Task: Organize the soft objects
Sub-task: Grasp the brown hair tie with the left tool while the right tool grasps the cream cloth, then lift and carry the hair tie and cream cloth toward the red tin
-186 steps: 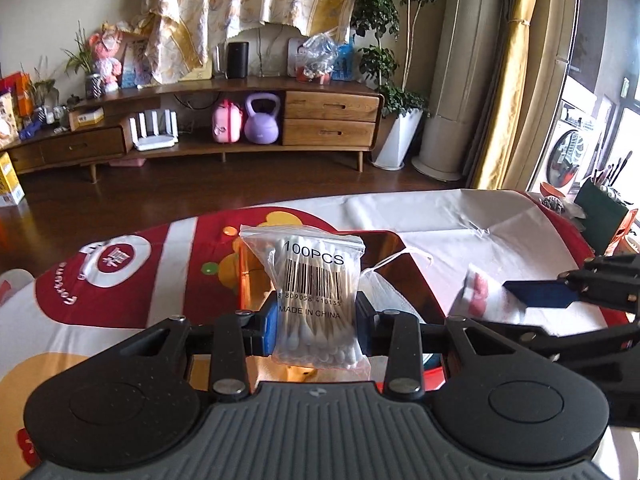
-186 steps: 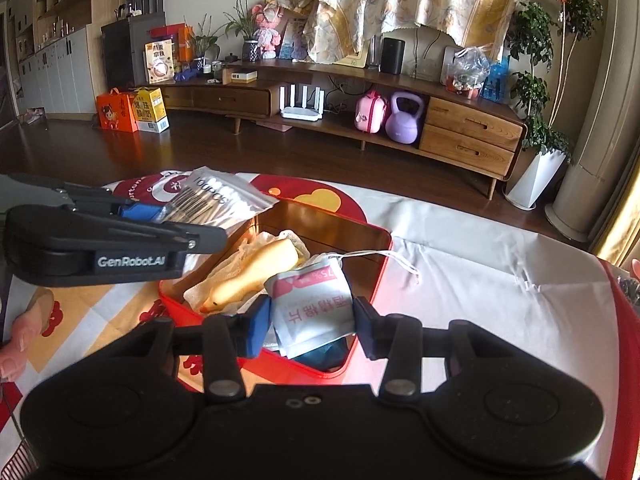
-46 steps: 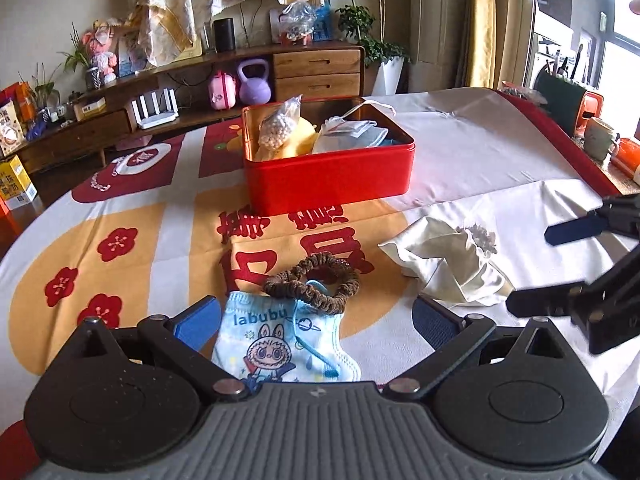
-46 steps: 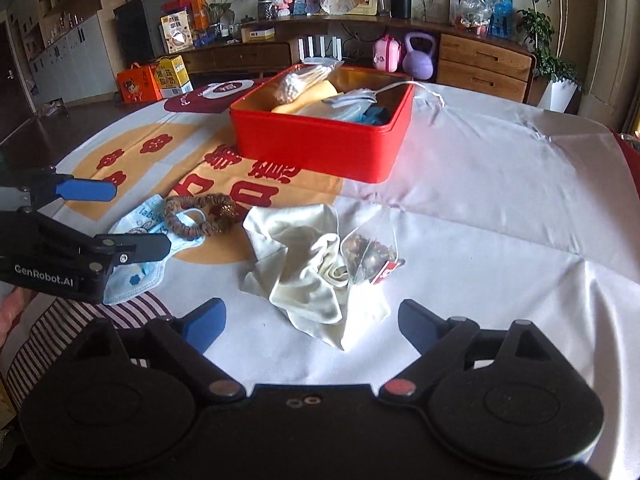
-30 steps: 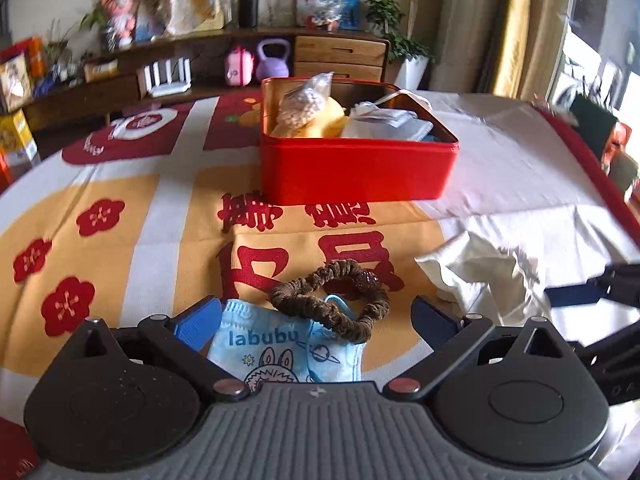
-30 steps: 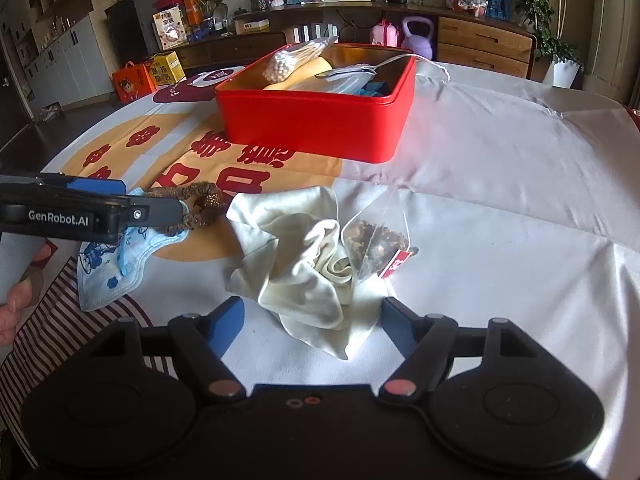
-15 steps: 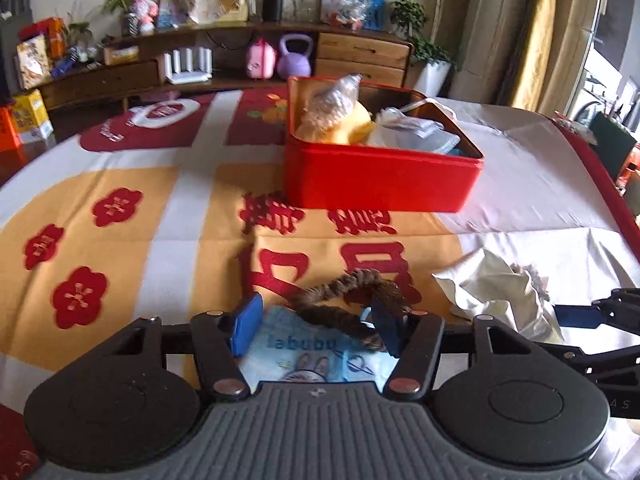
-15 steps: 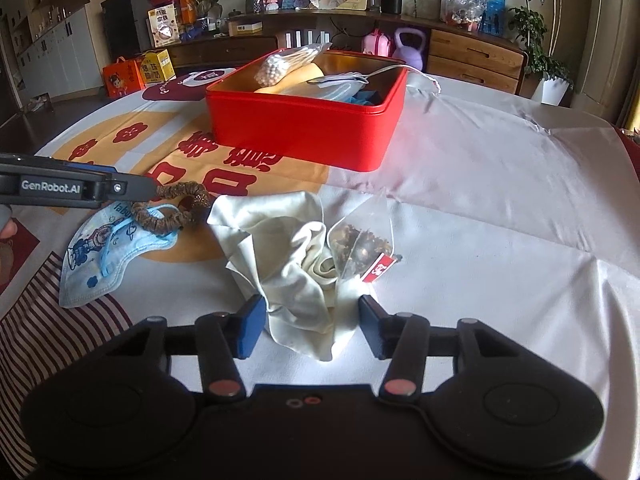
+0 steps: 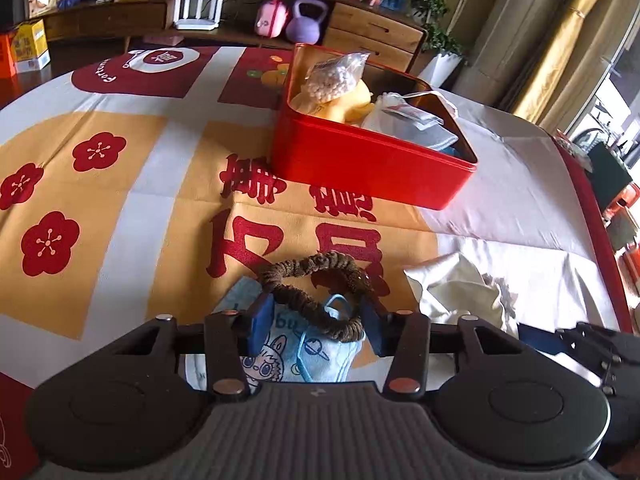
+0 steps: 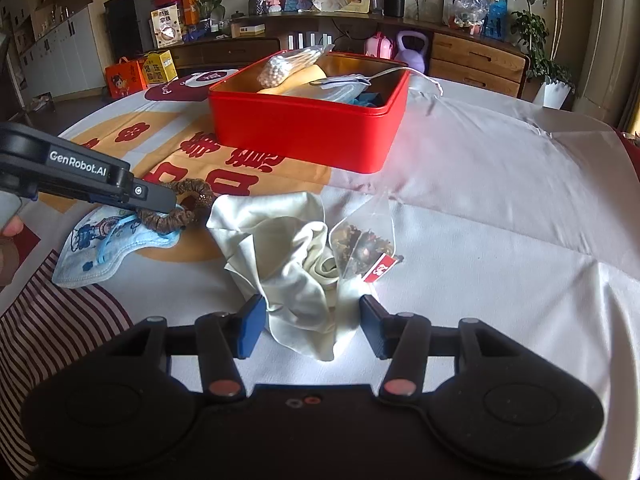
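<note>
My left gripper (image 9: 316, 322) is shut on a brown scrunchie (image 9: 316, 280) and a blue child's face mask (image 9: 296, 354), lifted slightly off the tablecloth; both also show in the right wrist view (image 10: 176, 208). My right gripper (image 10: 312, 326) is closed partway around a crumpled cream cloth (image 10: 288, 248), with a clear bag of dried bits (image 10: 360, 244) lying against the cloth. A red tin (image 9: 372, 160) further back holds a cotton-swab bag (image 9: 332, 78), a yellow soft item and white pouches.
The round table has a red, orange and white cloth (image 9: 120, 184). A wooden sideboard (image 10: 472, 56) with a purple kettlebell stands behind. A dark cup holder (image 9: 608, 168) sits at the table's right edge.
My left gripper has closed on the scrunchie and mask and lifted them. My right gripper has closed in around the cream cloth.
</note>
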Action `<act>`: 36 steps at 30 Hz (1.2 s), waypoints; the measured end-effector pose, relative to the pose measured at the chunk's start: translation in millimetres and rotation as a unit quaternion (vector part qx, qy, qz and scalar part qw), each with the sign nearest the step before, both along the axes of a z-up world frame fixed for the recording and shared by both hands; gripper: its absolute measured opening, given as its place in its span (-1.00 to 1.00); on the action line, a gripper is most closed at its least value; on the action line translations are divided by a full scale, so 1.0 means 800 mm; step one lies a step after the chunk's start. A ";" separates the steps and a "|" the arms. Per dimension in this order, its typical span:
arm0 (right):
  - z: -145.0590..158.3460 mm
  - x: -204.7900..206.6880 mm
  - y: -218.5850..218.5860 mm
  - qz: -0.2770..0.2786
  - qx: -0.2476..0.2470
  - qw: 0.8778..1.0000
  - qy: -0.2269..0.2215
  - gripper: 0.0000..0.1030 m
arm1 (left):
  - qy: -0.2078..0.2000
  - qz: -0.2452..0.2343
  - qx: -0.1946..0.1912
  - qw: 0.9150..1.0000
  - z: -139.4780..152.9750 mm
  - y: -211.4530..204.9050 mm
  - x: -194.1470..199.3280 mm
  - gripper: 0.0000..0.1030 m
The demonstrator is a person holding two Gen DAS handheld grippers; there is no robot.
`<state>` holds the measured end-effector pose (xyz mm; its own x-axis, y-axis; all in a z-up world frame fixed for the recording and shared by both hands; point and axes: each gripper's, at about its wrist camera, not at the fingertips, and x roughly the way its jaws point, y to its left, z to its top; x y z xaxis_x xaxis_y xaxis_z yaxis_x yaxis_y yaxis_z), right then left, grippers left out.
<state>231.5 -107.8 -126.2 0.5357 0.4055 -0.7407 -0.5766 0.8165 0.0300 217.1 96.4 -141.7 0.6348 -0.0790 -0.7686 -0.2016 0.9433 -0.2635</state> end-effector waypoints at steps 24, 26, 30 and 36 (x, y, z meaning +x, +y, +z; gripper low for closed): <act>0.044 -0.035 -0.027 -0.001 0.054 0.998 -0.037 -0.90 | -0.063 -0.001 0.030 0.998 0.033 -0.009 -0.018 -0.84; 0.056 -0.038 -0.030 -0.001 0.058 0.997 -0.049 -0.90 | -0.069 -0.003 0.031 0.997 0.040 -0.011 -0.020 -0.85; 0.078 -0.040 -0.037 0.000 0.070 0.995 -0.064 -0.91 | -0.080 -0.009 0.029 0.996 0.056 -0.012 -0.026 -0.85; 0.109 -0.044 -0.045 0.002 0.084 0.993 -0.088 -0.91 | -0.097 -0.016 0.027 0.995 0.082 -0.015 -0.035 -0.85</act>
<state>196.7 -144.1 -38.6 0.6488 0.5178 -0.5576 -0.5883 0.8061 0.0641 189.2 84.6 -76.5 0.7690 -0.0633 -0.6361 -0.1214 0.9625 -0.2425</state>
